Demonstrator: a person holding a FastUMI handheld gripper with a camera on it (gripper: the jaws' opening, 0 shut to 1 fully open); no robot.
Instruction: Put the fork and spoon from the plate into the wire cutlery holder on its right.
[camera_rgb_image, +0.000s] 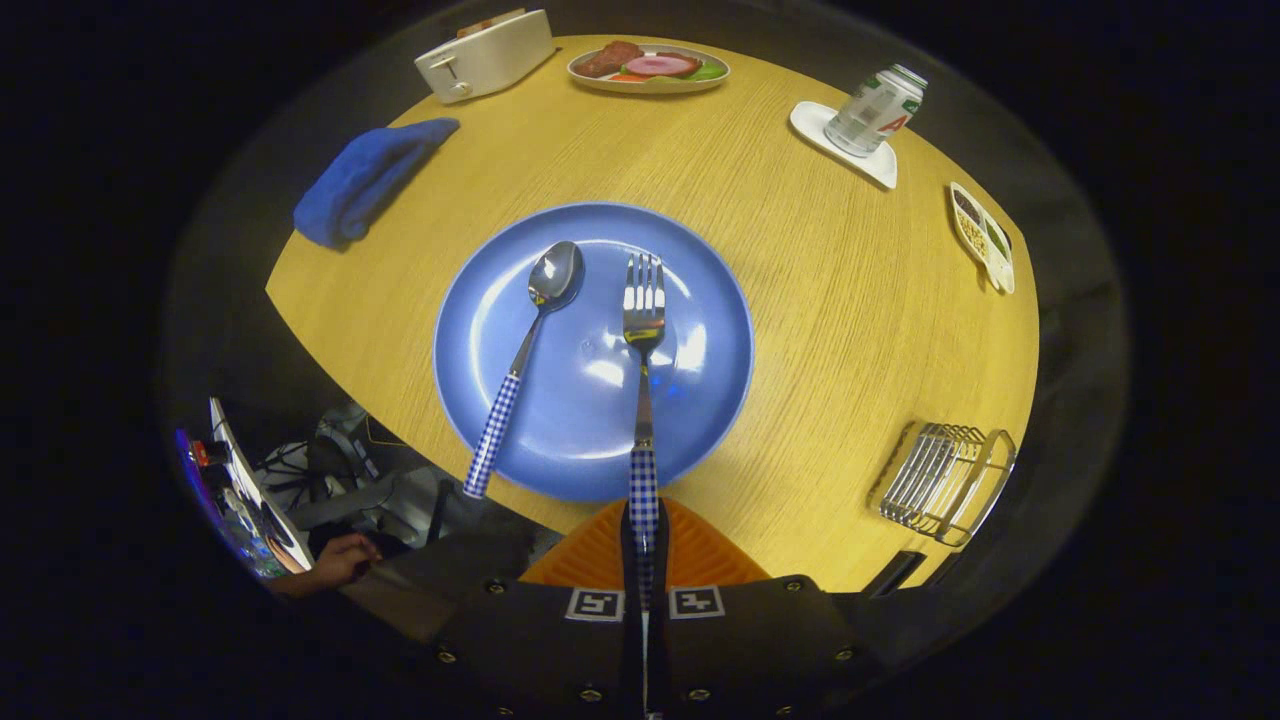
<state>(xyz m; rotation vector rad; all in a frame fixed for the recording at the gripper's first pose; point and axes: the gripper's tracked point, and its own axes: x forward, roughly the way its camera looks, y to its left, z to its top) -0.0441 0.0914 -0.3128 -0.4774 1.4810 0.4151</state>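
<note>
A blue plate (700, 400) lies on the wooden table just ahead of my fingers. On it rest a spoon (530, 340) with a blue-checked handle, to the left, and a fork (643, 330) with the same handle, its tines pointing away. My gripper (643, 530) is shut on the fork's checked handle, which runs back between the two orange fingers (590, 555). The spoon's handle overhangs the plate's near rim, left of the fingers. The wire cutlery holder (945, 478) stands to the right of the plate, near the table's edge.
Beyond the plate sit a folded blue cloth (365, 180), a white toaster (485, 55), a dish of food (648, 68), a can on a white coaster (875, 110) and a small divided dish (983, 235). A person's hand (340, 560) is off the table's near-left edge.
</note>
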